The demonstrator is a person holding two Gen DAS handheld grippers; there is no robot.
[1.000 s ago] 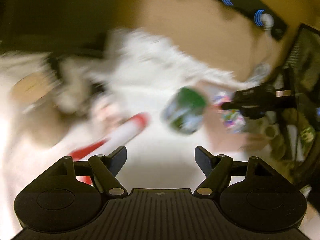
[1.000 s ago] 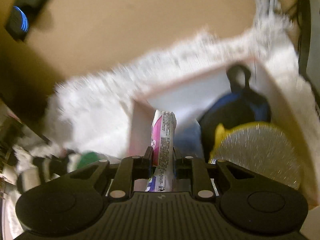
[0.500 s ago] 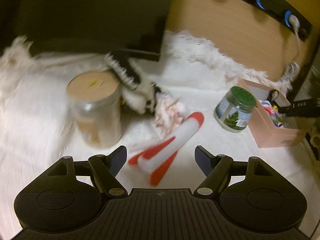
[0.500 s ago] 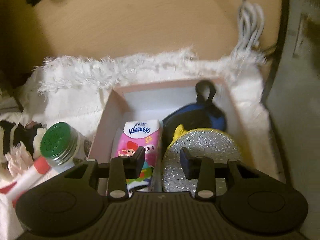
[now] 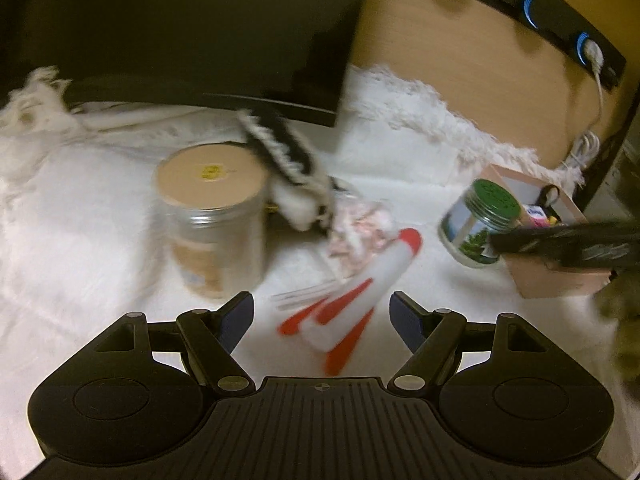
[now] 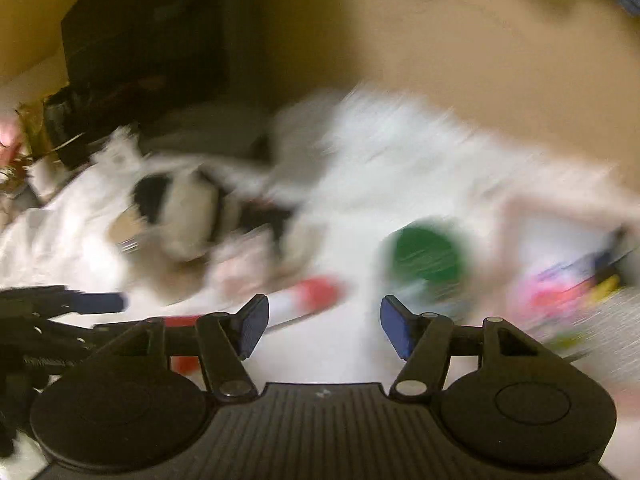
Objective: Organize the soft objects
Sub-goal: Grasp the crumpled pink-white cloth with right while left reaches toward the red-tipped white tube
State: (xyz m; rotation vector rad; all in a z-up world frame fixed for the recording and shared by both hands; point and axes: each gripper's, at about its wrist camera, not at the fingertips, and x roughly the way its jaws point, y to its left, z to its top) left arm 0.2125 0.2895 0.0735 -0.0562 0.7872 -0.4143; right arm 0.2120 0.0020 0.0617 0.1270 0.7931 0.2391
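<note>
Hovering over a white fluffy blanket (image 5: pixel 80 248), the left gripper (image 5: pixel 322 312) has its jaws wide apart w/ nothing clamped; the tail fins of a red-and-white foam rocket (image 5: pixel 360 284) lie on the blanket just beyond and between the fingertips, not touched. Rocket points far-right, nose near a crumpled pink-white soft item (image 5: pixel 360 224). Just far of that lies a black-and-white plush toy (image 5: pixel 288 172), leaning against a clear jar w/ tan lid (image 5: pixel 212 216) on the left. To the right stands a small glass jar w/ green lid (image 5: pixel 480 220), right beside a pink cardboard box (image 5: pixel 560 276) at the blanket's right edge; a pink packet and a dark item show inside, details too small. Right gripper (image 6: pixel 324 328) appears in the left view as a dark blurred bar in front of the box. Its jaws have just been opening and stand apart now, nothing between them. Right view is heavily motion-blurred: green lid and the box w/ colourful contents on the right, rocket nose and plush on the left, left gripper's blue pad at the left edge. Far side: dark monitor base (image 5: pixel 200 40) and a wooden desk surface (image 5: pixel 460 68) w/ a black strip showing blue rings (image 5: pixel 532 8).
</note>
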